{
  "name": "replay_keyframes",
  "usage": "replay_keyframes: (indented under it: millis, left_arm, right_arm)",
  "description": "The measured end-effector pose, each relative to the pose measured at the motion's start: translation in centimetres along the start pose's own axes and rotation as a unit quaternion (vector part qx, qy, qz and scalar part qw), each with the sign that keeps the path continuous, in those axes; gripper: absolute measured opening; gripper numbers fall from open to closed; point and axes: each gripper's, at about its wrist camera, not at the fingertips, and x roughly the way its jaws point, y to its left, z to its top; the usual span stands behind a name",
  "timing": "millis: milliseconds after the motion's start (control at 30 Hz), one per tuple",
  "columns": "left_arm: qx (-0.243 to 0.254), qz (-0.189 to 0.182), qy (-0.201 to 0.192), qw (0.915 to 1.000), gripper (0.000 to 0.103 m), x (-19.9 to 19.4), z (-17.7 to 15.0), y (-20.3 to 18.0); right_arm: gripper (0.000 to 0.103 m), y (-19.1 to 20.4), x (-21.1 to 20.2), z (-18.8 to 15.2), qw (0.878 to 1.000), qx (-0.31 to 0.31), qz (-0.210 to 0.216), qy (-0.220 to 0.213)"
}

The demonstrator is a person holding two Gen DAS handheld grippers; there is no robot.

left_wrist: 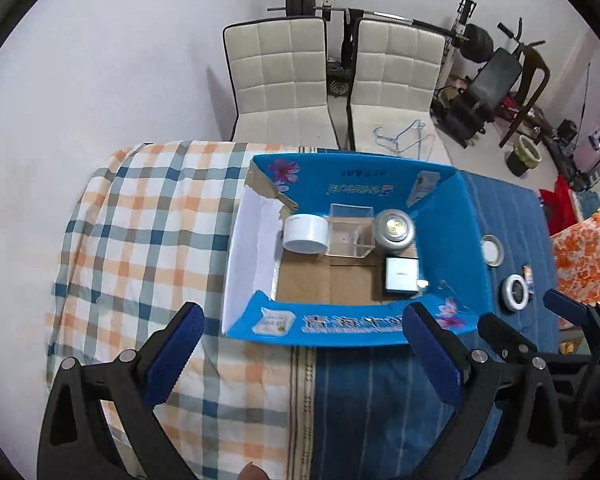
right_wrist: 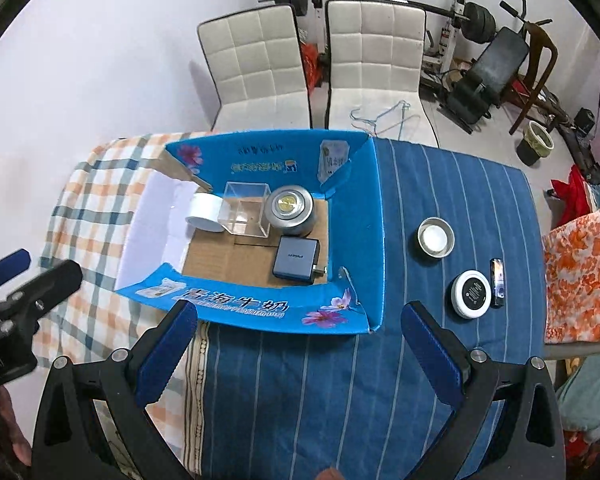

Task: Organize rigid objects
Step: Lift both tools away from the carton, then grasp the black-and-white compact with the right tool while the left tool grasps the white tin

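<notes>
A blue cardboard box (left_wrist: 452, 232) (right_wrist: 356, 216) lies open on the table. Inside it are a white tape roll (left_wrist: 305, 234) (right_wrist: 205, 209), a clear plastic cube (left_wrist: 350, 236) (right_wrist: 246, 210), a round silver tin (left_wrist: 395, 229) (right_wrist: 290, 207) and a grey charger (left_wrist: 401, 275) (right_wrist: 296, 260). On the blue striped cloth right of the box lie a small metal dish (right_wrist: 436, 238) (left_wrist: 492, 251), a white round disc with a black centre (right_wrist: 473, 294) (left_wrist: 515, 293) and a small dark stick (right_wrist: 497, 282). My left gripper (left_wrist: 304, 340) is open and empty, in front of the box. My right gripper (right_wrist: 300, 336) is open and empty, in front of the box's right corner.
A checked cloth (left_wrist: 148, 216) covers the table's left part. Two white chairs (right_wrist: 260, 68) (right_wrist: 376, 60) stand behind the table, with wire hangers (right_wrist: 384, 118) on the right one. Gym gear (right_wrist: 496, 68) fills the back right. An orange patterned cushion (right_wrist: 580, 272) lies at the right.
</notes>
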Motion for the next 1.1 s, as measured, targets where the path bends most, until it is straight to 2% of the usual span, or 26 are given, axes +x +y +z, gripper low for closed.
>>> replay_keyframes:
  millis: [233,400,567,633,733,833,967,1033,1100]
  left_arm:
    - [-0.005,-0.016,-0.003,0.9998,0.102,-2.1,-1.5,-1.6]
    - [0.007,-0.032,0.003,0.9995,0.102,-1.2,-1.5,-4.8]
    - [0.029,-0.043,0.015,0.9986,0.102,1.5,-1.3,-10.4]
    - [0.039,-0.034,0.017,0.9985,0.102,2.9,-1.0,-12.6]
    - [0.054,-0.001,0.015,0.9984,0.102,6.2,-0.1,-16.1]
    - [0.059,0.037,0.020,0.9974,0.102,9.5,0.9,-18.6]
    - [0.064,0.063,0.036,0.9953,0.102,12.7,1.7,-20.6]
    - [0.066,0.065,0.046,0.9947,0.102,13.8,2.1,-21.6]
    - [0.069,0.071,0.052,0.9937,0.102,14.5,2.3,-22.5]
  right_arm:
    - [0.103,-3.7,-1.9,-0.7,0.999,0.036,0.008,-0.006]
    - [0.103,-10.4,-0.7,-0.9,0.995,0.095,-0.027,0.010]
    - [0.103,-19.2,4.8,-1.6,0.983,0.161,-0.067,0.060]
    - [0.103,-22.5,8.4,-2.1,0.976,0.186,-0.075,0.088]
    - [0.103,-25.5,13.3,-2.7,0.968,0.208,-0.077,0.119]
    - [0.099,-27.6,17.3,-3.1,0.962,0.225,-0.064,0.144]
    - [0.097,-28.6,21.1,-3.5,0.957,0.235,-0.052,0.163]
    - [0.078,-28.7,22.8,-3.8,0.954,0.233,-0.050,0.183]
    - [0.078,-28.5,22.8,-3.6,0.959,0.222,-0.064,0.167]
